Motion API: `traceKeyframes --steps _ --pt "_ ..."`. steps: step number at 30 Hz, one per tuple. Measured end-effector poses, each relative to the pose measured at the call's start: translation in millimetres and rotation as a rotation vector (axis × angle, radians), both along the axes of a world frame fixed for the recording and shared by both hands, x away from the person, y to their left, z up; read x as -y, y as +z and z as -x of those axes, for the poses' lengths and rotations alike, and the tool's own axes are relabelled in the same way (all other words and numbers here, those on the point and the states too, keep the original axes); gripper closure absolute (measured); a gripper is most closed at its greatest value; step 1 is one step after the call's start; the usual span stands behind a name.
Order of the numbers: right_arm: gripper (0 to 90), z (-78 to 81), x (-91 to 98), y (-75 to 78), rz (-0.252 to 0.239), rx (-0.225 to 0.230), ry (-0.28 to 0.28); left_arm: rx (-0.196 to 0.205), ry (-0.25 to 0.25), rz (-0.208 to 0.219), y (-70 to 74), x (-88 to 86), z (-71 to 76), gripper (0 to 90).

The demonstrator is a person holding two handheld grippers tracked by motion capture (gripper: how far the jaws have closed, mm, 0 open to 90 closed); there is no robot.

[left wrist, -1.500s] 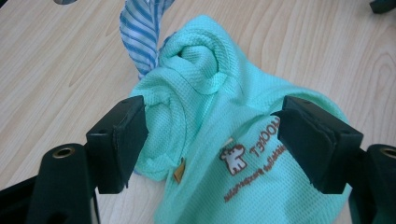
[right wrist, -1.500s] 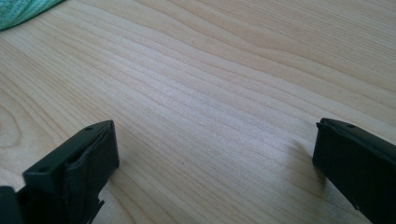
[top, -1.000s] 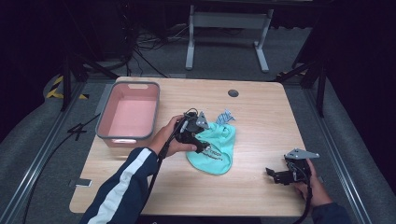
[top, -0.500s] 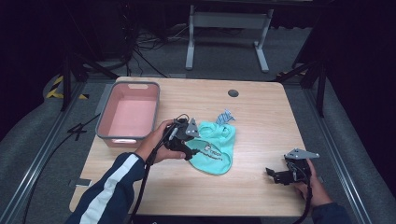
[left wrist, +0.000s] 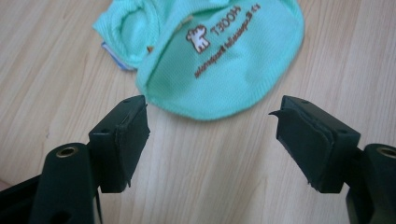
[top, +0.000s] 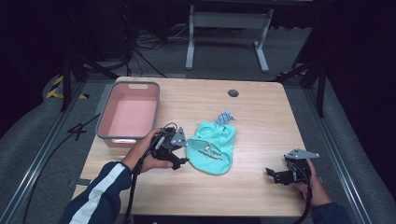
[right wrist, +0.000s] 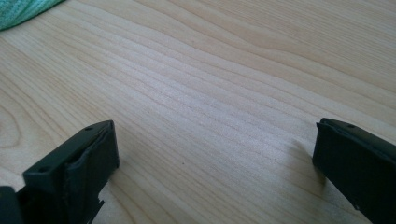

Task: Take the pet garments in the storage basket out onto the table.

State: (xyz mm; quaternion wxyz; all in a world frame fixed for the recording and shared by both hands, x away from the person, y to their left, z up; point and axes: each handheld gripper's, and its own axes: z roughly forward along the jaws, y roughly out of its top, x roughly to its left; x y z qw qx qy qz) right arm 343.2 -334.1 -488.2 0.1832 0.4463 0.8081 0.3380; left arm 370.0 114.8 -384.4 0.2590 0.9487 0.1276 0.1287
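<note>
Jaws apart and holding nothing, the left gripper (top: 180, 158) sits just beside the near-left edge of a mint-green garment (top: 213, 146) lying crumpled in the middle of the wooden surface (top: 261, 116). In the left gripper view the black pads (left wrist: 122, 135) frame bare wood, with the printed cloth (left wrist: 219, 60) just ahead of them. The right gripper (top: 279, 174) rests near the surface's front-right corner, its jaws also spread and empty, well apart from the garment. A pink bin (top: 128, 114) stands at the left. To take hold cleanly, the left jaws would likely need to slide low onto the hem and pinch only one fold. Since a second ago the left hand has drawn back off the cloth toward the bin; the right has not moved.
</note>
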Motion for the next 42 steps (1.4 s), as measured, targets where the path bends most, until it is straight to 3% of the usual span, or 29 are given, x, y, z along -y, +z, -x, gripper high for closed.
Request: traceKeyframes --steps 3,10,13,15,23,28,36,42 --pt "0.7 0.0 0.0 0.0 0.000 0.001 0.000 -0.017 0.010 0.002 -6.1 -10.9 0.1 25.5" --pt "0.7 0.0 0.0 0.0 0.000 0.001 0.000 -0.010 0.029 -0.047 -21.0 -33.6 5.6 24.6" --pt "0.7 0.0 0.0 0.0 0.000 0.000 0.001 -0.015 0.040 -0.046 -25.8 -43.7 8.4 24.5" --pt "0.7 0.0 0.0 0.0 0.000 0.000 0.000 -0.008 0.050 -0.079 -31.2 -51.4 9.1 24.4" --pt "0.7 0.0 0.0 0.0 0.000 0.000 0.000 -0.024 0.092 -0.103 -44.5 -74.6 14.9 23.9" --pt "0.7 -0.1 0.0 0.0 0.000 0.000 0.001 -0.019 0.108 -0.096 -51.8 -93.1 18.8 23.9" --pt "0.7 0.0 0.0 0.0 0.000 0.000 0.001 -0.043 0.174 -0.055 -65.7 -126.8 19.7 23.5" --pt "0.7 -0.1 0.0 0.0 0.000 0.000 0.001 -0.050 0.226 0.016 -71.0 -150.9 24.5 22.3"
